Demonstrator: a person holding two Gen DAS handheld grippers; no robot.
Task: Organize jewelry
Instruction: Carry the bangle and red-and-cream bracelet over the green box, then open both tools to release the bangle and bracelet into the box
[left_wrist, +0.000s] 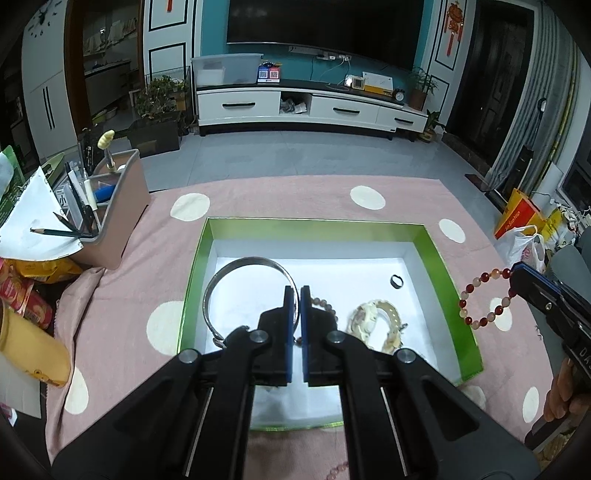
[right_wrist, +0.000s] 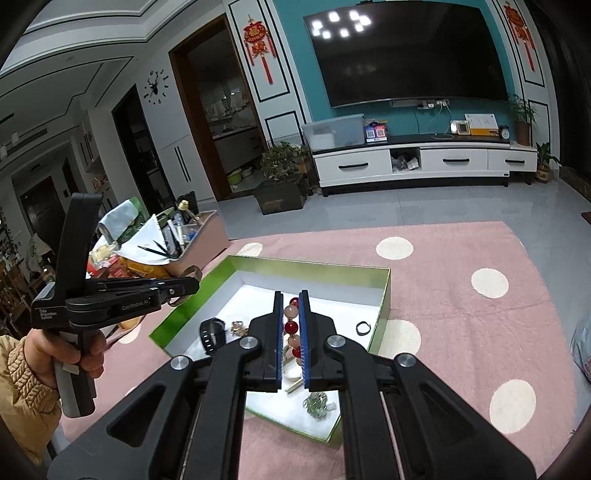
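Note:
A green box (left_wrist: 436, 258) with a white floor lies on the pink dotted cloth. In it are a pale bead bracelet (left_wrist: 325, 306), a cream watch (left_wrist: 373, 321) and a small black ring (left_wrist: 397, 281). My left gripper (left_wrist: 296, 295) is shut on a silver bangle (left_wrist: 236, 269) and holds it above the box's left part. My right gripper (right_wrist: 291, 299) is shut on a red and pink bead bracelet (right_wrist: 291, 325); in the left wrist view the bracelet (left_wrist: 480, 306) hangs just outside the box's right wall. The right wrist view shows the box (right_wrist: 384, 295), a black watch (right_wrist: 212, 332) and the ring (right_wrist: 364, 328).
A brown organizer bin (left_wrist: 122, 206) with pens and papers stands at the cloth's left edge, with snack packets (left_wrist: 26, 295) beside it. Bags (left_wrist: 524, 229) lie on the floor at right. A green ornament (right_wrist: 316, 404) lies in the box's near corner.

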